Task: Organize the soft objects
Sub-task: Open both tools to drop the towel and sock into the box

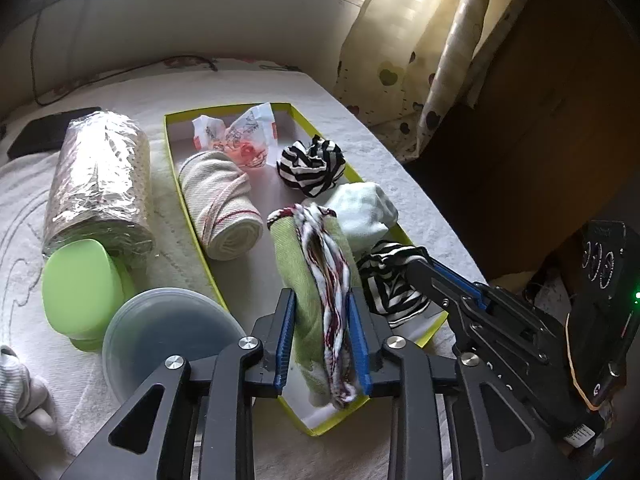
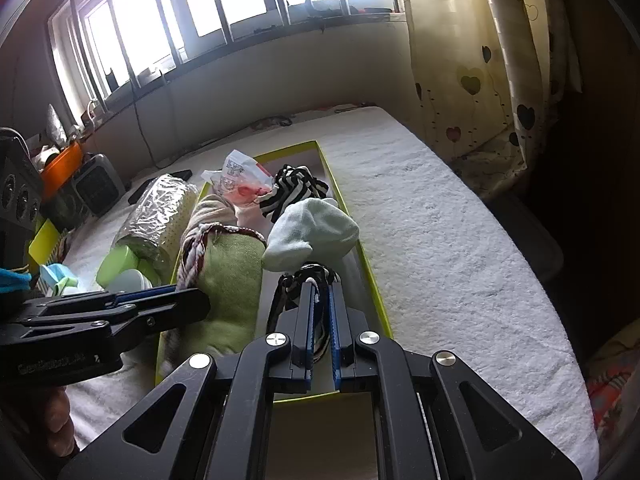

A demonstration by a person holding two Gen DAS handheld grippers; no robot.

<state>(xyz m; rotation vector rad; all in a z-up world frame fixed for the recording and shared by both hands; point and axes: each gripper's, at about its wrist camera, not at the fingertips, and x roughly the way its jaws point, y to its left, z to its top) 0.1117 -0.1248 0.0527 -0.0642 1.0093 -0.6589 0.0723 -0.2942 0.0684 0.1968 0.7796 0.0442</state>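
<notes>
Looking from the left wrist view, the job is looking mostly done: the soft things are sitting in the yellow-green box (image 1: 175,152) on the white bed (image 1: 384,152). I am counting one beige roll (image 1: 220,204), one green roll (image 1: 308,276), two striped bundles, one pale sock ball (image 1: 362,212) and one crinkly packet (image 1: 240,132). The left gripper (image 1: 322,312) is sitting narrowly around the green roll, pads beside it. Looking from the right wrist view, the right gripper (image 2: 320,312) is pinching the near striped bundle (image 2: 298,280) at the box's near end. That bundle is probably waiting to be let go. A little toy is lying outside.
</notes>
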